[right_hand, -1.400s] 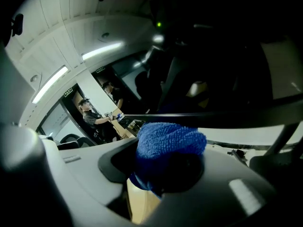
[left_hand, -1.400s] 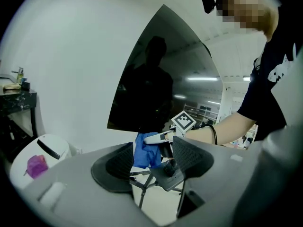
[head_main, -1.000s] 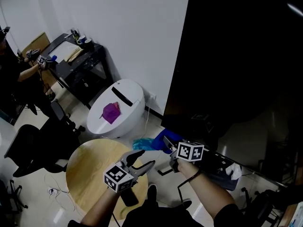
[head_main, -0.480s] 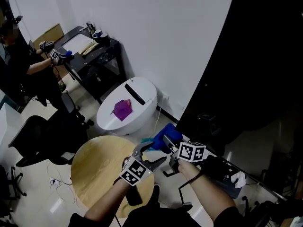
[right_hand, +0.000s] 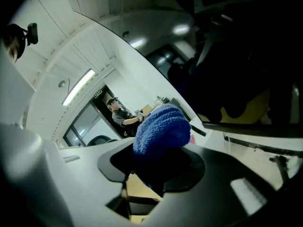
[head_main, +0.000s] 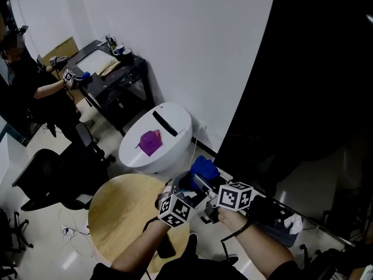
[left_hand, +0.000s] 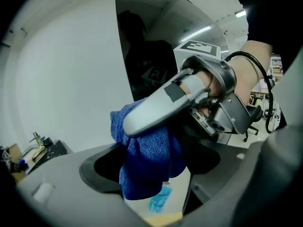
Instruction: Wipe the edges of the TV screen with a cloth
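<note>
Where the cloth [head_main: 204,169] hangs, a bin [head_main: 175,139] stands near.

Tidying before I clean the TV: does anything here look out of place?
A purple cloth lies crumpled on top of the white rounded appliance, and a light-blue scrap lies on the floor. Both look left out; nothing looks spilled or broken.

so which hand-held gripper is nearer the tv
Right hand-held gripper: close by the TV screen. Left hand-held gripper: farther, by the round table. Both jaws opening, blue cloth between.
</note>
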The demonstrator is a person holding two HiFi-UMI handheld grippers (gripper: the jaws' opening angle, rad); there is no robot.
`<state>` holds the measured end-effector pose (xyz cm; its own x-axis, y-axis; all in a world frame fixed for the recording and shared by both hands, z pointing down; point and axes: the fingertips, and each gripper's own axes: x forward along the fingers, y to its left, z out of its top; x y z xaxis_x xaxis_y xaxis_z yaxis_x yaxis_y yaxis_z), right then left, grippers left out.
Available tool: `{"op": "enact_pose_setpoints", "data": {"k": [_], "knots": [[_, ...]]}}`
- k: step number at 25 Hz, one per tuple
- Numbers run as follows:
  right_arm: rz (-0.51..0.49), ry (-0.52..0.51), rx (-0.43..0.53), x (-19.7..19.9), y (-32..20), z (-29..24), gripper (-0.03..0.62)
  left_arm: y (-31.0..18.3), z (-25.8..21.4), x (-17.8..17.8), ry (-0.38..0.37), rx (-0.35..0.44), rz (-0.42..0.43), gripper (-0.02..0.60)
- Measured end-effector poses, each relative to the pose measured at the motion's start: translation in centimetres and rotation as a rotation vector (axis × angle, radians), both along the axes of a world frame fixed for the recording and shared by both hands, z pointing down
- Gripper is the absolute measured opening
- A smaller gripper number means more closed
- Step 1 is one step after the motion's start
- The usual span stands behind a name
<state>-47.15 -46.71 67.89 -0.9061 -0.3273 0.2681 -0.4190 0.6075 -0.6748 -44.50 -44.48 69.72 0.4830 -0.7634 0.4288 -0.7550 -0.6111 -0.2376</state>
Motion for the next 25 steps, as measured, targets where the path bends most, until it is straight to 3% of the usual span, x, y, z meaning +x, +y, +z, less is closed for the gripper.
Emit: {"op": "enact_pose_setpoints", "data": {"k": [5, 10, 13, 15, 19, 25], "knots": [[-0.061, -0.036, -0.010, 0.7, 1.0, -1.2, 0.167, 0.4, -0.6, 0.4, 0.070, -0.021, 0.045, 0.360], [-0.145, -0.039, 0.037, 0.3, 2.8, -2.2, 0.190, 0.7, -1.1, -0.1, 0.118, -0.048, 0.065, 0.267], [-0.182, -0.039, 0.082, -0.5, 3.8, -3.2, 0.212, 0.4, -1.2, -0.4, 0.144, -0.059, 0.028, 0.227], [-0.195, -0.020, 0.124, -0.8, 4.2, -3.7, 0.226, 0.3, -1.4, -0.7, 0.203, -0.058, 0.002, 0.185], [-0.166, 0.001, 0.154, 0.0, 4.4, -4.3, 0.227, 0.4, -1.4, -1.0, 0.326, -0.084, -0.026, 0.152], [-0.073, 0.012, 0.213, 4.9, 5.0, -5.8, 0.227, -1.8, 0.1, -2.1, 0.332, -0.164, -0.051, 0.147]]}}
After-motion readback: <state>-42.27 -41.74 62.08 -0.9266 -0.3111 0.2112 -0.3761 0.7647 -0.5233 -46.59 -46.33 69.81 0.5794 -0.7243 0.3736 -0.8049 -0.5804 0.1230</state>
